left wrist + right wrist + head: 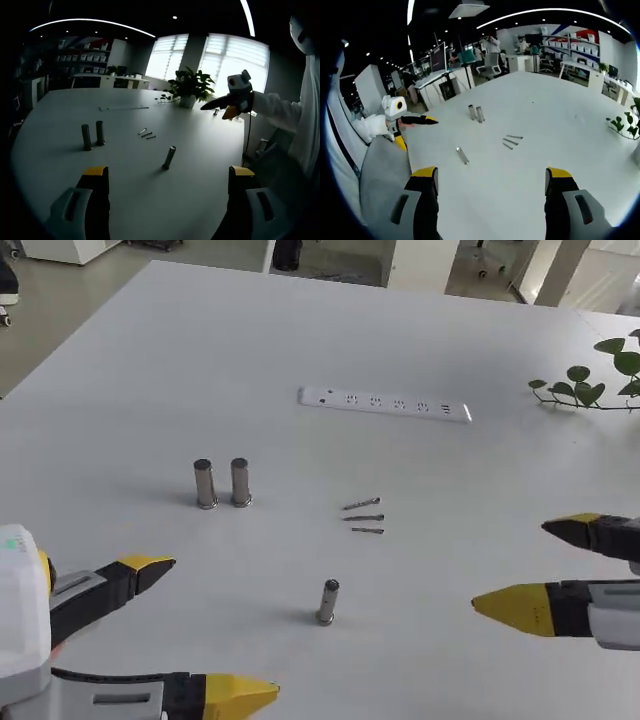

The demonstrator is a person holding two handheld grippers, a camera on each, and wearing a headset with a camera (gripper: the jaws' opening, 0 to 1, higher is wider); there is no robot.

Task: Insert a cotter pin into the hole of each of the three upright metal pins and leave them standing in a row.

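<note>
A: Where's the work?
B: Three cotter pins [364,517] lie loose at frame centre. Paired metal pins [222,483] stand left of them. The lone metal pin [328,601] is below, perhaps leaning; view poor.
A: Grippers?
B: Left gripper [222,630], right gripper [510,565]: both spread, empty. Suggest pinching one cotter pin by one end, the other gripper steadying the lone metal pin.
A: Surroundings?
B: White worktop [480,470], power strip [385,402] beyond, plant [600,380] upper right; office behind.

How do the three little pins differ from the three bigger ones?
The cotter pins are thin and lie flat; the metal pins are thick and stand on end. The cotter pins lie close together; one metal pin stands apart from the other two. Both are grey metal.
</note>
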